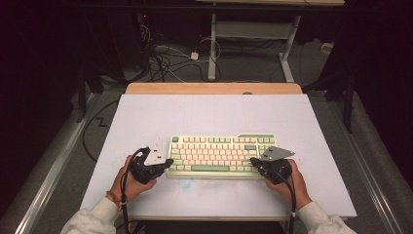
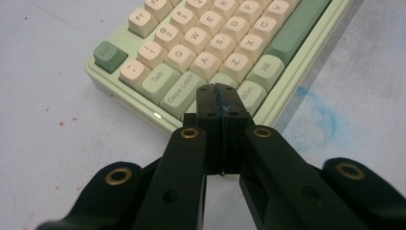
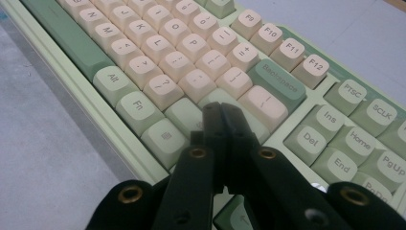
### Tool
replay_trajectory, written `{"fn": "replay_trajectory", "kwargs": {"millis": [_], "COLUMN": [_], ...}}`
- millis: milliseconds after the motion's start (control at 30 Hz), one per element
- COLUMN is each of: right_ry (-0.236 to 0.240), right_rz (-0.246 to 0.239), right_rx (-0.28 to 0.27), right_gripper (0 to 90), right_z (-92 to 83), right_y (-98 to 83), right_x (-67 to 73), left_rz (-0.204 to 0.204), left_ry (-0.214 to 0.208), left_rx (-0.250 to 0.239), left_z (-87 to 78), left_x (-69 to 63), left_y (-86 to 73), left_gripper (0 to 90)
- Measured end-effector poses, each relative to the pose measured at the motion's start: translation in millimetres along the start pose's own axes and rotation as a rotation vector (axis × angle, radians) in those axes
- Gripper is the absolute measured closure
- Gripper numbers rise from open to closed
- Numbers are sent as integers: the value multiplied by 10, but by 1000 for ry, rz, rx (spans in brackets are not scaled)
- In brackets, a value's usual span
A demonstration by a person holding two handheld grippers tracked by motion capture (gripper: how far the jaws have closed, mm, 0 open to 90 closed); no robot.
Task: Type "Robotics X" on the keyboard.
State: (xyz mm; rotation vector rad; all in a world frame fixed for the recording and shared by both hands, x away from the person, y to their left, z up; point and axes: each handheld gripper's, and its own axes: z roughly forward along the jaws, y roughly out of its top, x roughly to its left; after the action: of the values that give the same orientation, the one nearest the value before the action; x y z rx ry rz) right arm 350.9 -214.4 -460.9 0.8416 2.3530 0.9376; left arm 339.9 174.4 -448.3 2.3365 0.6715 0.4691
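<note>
Closest to the lens in both gripper views are the black jaws, and on both tools they're pressed flat together with nothing pinched between them, so each one is basically a blunt poking stick, which makes sense if the job here is pressing keys rather than picking anything up. The left gripper [image 2: 221, 93] has its tip over the keyboard's [image 1: 221, 155] bottom-left corner, right above the spot between the Caps Lock key [image 2: 183, 94] and the Win key [image 2: 251, 94]; can't tell if it's actually touching a key or just hovering. The right gripper [image 3: 221, 111] sits over the keyboard's right end, tip by the wide green key under the Backspace key [image 3: 277, 81], looks like it's resting on or just above it. From the high view, the left hand [image 1: 130, 181] and right hand [image 1: 291, 183] come at the keyboard from its two front corners, typing-style. The keyboard itself lies flat near the middle of the white table [image 1: 146, 112], a bit toward the person's edge, with a blue smudge [image 2: 320, 113] just off its front rim.
</note>
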Motion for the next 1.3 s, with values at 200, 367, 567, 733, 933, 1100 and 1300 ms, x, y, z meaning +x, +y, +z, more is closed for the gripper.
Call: {"fn": "replay_trajectory", "kwargs": {"millis": [200, 367, 567, 733, 933, 1100, 1300], "right_ry": [0, 2, 2, 2, 1, 3, -2], "right_rz": [-2, -4, -6, -7, -7, -2, 7], "right_rx": [1, 2, 3, 3, 4, 0, -69], "right_gripper": [900, 900, 900, 900, 900, 900, 893], "right_z": [0, 0, 0, -2, -1, -31, -172], "right_y": [0, 2, 2, 0, 3, 15, 77], "right_x": [-1, -2, -2, -3, 1, -8, -17], "left_rz": [24, 43, 69, 81, 85, 87, 92], "left_ry": [-34, -62, -83, -74, -78, -58, -2], "left_rx": [15, 19, 40, 65, 74, 33, -19], "left_z": [135, 257, 395, 482, 503, 412, 290], "left_x": [-16, -52, -85, -105, -107, -99, -82], "left_y": [150, 294, 429, 466, 473, 476, 453], "left_gripper": [878, 877, 877, 876, 875, 828, 668]}}
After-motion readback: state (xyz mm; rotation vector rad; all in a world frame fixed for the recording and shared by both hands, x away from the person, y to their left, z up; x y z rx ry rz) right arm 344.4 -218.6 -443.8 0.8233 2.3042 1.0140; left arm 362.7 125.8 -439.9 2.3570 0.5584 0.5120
